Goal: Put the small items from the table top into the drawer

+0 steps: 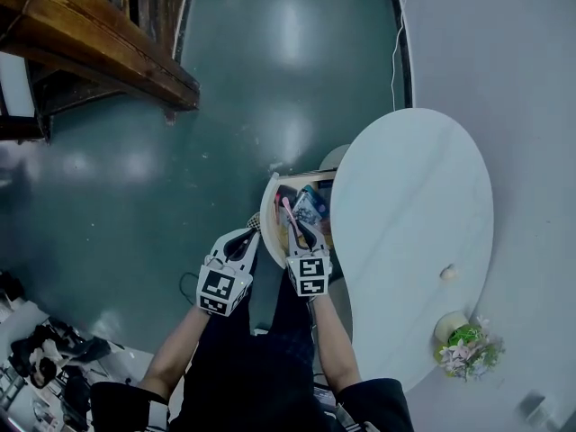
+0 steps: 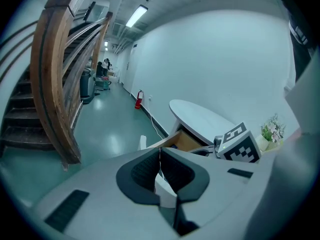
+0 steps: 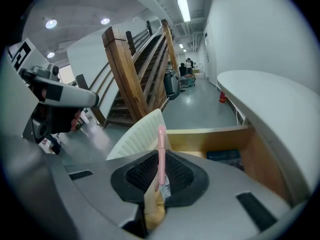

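The left hand-held gripper [image 2: 160,156] has its jaws pressed together with nothing between them. In the head view it hangs [image 1: 253,232] just left of the drawer's ribbed white front [image 1: 269,211], and I cannot tell whether it touches it.

The right hand-held gripper [image 3: 161,158] stands a little apart, pinching a thin pink stick [image 3: 161,139] between its pads. The stick's upper end pokes out past the jaw tips and its lower end is buried between the pads, so what kind of thing it is cannot be told. From the head view this hand-held gripper [image 1: 295,230] sits over the open drawer [image 3: 210,136], the stick above the drawer's inside.

A blue packet [image 3: 225,155] lies in the drawer. The rest of the contents are small and dark, and the far side is cut off under the edge of the white oval worktop [image 1: 414,205].

On the worktop, well apart from the drawer, rests a small pale thing [image 1: 447,273] too tiny to name, with potted flowers [image 1: 467,349] near it. A wooden staircase [image 1: 99,43] rises beyond, its top cut off.
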`<state>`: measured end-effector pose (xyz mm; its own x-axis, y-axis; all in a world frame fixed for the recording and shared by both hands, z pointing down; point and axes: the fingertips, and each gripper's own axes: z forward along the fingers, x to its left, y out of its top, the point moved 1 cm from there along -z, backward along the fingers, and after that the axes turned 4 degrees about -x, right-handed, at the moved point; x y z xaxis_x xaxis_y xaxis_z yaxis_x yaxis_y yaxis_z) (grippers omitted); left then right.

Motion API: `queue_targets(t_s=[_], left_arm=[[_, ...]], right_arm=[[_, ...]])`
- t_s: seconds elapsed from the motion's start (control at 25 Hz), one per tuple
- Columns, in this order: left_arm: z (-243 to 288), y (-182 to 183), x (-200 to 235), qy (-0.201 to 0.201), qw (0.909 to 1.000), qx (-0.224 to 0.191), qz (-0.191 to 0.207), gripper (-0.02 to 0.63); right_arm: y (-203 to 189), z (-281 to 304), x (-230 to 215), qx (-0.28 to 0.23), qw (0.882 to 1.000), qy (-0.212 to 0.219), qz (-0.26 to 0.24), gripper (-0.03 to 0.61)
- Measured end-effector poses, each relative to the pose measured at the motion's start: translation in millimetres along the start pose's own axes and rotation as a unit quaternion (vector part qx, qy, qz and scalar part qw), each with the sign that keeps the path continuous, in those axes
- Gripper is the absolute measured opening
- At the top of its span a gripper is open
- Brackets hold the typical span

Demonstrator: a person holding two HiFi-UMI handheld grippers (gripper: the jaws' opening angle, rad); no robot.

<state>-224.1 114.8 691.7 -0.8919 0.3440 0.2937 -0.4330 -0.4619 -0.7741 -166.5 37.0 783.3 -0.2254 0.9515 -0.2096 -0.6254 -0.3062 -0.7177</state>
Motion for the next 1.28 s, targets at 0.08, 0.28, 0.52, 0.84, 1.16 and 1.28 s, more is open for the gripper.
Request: queue_targets(t_s=[0.08,0.28,0.52,0.84,1.16,1.28], left_arm=[[1.7,-4.9,6.8,0.002,1.0,0.004,-0.003,0.021],[2.1,-16.9,23.6,0.01,0.9998,0.011,-0.013,0.02],[3.1,-24.3,30.0,0.009,0.9996,0.016,-0.019,0.02],[0.7,-24.6,35.8,0.012,0.9996,0.013,-0.023,0.02],[-4.6,-16.7,27.9,0.008,0.9998,0.008,-0.015,0.02],[-8.9,-10.5,23.0,0.007,0.9999,0.003,-0.009,0.02]], right_arm=[[-9.6,11.5,-4.9,0.011,1.0,-0.004,0.001,0.063],[-32.1,38.3,-10.7,0.043,0.999,-0.008,0.006,0.063],[-51.3,57.5,-16.3,0.074,0.997,-0.008,0.011,0.063],[-55.4,64.8,-14.5,0.086,0.996,-0.006,0.01,0.063],[-48.2,49.9,-3.2,0.067,0.998,0.01,0.017,0.147],[-45.7,41.1,-2.3,0.06,0.998,0.005,0.014,0.147]])
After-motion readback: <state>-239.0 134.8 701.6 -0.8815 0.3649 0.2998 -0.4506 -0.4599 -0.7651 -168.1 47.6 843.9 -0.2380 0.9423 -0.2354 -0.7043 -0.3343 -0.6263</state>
